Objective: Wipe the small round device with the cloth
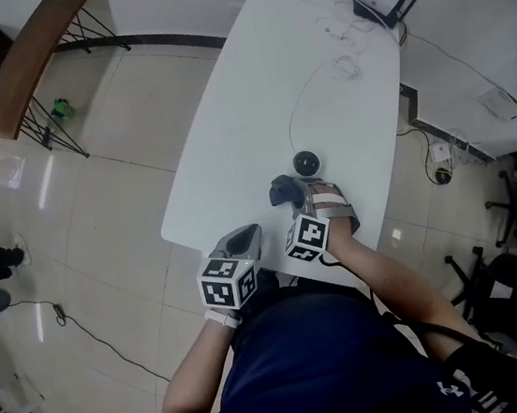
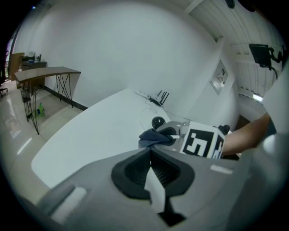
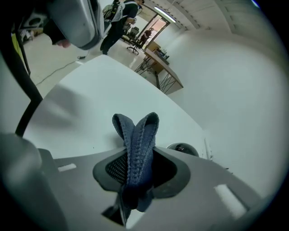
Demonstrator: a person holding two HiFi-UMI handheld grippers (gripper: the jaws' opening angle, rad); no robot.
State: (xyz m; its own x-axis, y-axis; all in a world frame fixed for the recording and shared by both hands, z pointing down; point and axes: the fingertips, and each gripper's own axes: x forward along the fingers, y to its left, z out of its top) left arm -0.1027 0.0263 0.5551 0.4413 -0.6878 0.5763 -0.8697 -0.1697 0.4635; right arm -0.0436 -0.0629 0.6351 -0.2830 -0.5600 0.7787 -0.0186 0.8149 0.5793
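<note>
**Get the cloth loop onto the device, then rub lightly**

The right claw (image 3: 135, 164) is clenched on the folded blue cloth (image 3: 135, 131). A loop of cloth sticks out past the tips, and that loop is the working face. The small round device (image 3: 182, 149) sits on the white table (image 1: 246, 108), just ahead of this claw and a bit to its right. As far as I can tell, cloth and device aren't touching yet.

To do it well, prob.:
- Swing the loop over the dome.
- Keep the grip firm so the cloth can't slip back.
- Press gently in small circles (the device looks light and may skid).

The left claw (image 2: 150, 153) is closed on nothing, behind and to the left of the right one. It could brace the device's base if needed.
</note>
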